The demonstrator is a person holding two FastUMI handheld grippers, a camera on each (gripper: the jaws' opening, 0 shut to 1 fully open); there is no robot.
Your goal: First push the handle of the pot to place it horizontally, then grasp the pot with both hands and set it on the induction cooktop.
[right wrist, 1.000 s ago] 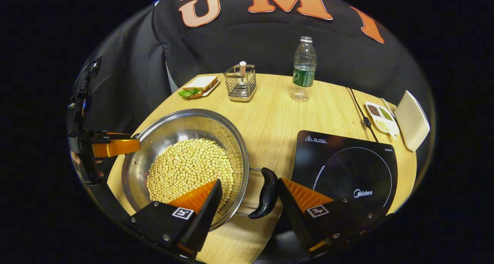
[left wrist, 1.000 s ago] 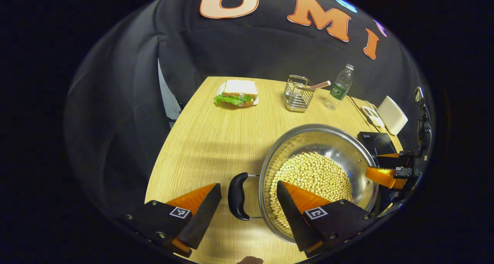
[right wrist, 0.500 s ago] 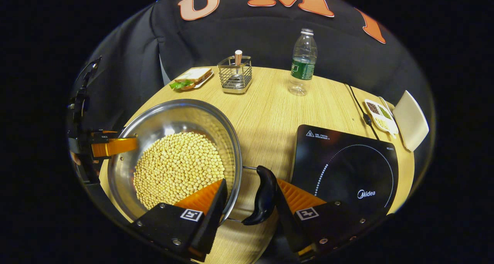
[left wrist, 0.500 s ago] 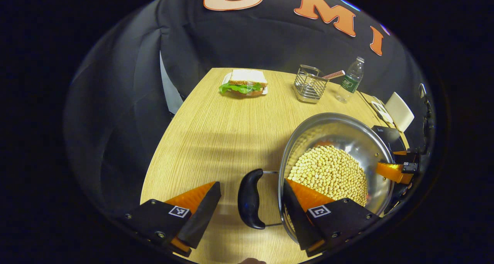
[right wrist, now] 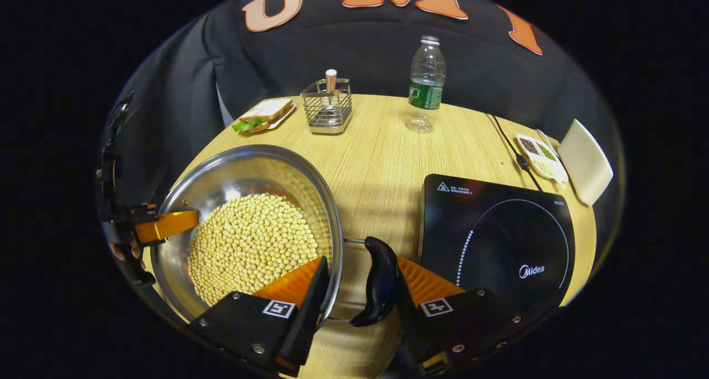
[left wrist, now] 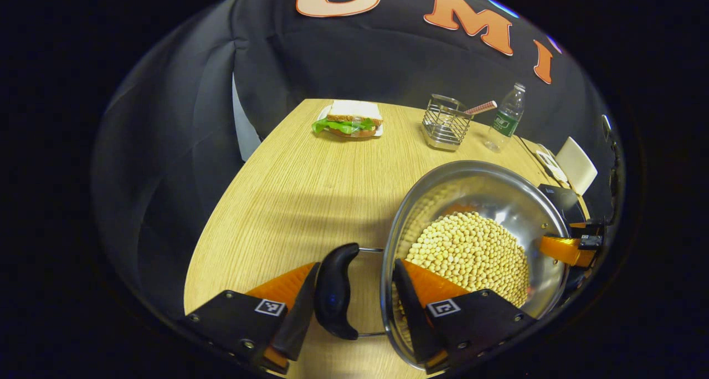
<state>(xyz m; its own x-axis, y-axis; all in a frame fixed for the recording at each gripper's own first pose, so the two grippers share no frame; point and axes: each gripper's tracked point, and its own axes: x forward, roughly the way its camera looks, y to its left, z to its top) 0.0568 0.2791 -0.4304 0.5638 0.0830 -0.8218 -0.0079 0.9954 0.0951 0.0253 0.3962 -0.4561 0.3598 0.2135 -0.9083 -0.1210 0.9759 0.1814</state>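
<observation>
The pot (left wrist: pixel 476 246), full of beans (left wrist: pixel 471 254), sits on the surface (left wrist: pixel 299 185) just left of the cooktop (right wrist: pixel 498 229), not yet on it. Both black handles lie level. My left gripper (left wrist: pixel 352 307) straddles the left handle (left wrist: pixel 335 298): the outer finger touches it, the inner one reaches over the rim, so the fingers are wide, not clamped. My right gripper (right wrist: pixel 357 298) straddles the right handle (right wrist: pixel 376 282) the same way, one finger against it, the other inside the rim, wide too. The risk I see is lifting before both pairs close: the handle would slip and swing on its wire, the pot would tilt, and beans would spill. Uneven lifting would do the same. Beyond stand a rack (right wrist: pixel 328 105), bottle (right wrist: pixel 424 85) and sandwich (left wrist: pixel 348 119), well apart.
</observation>
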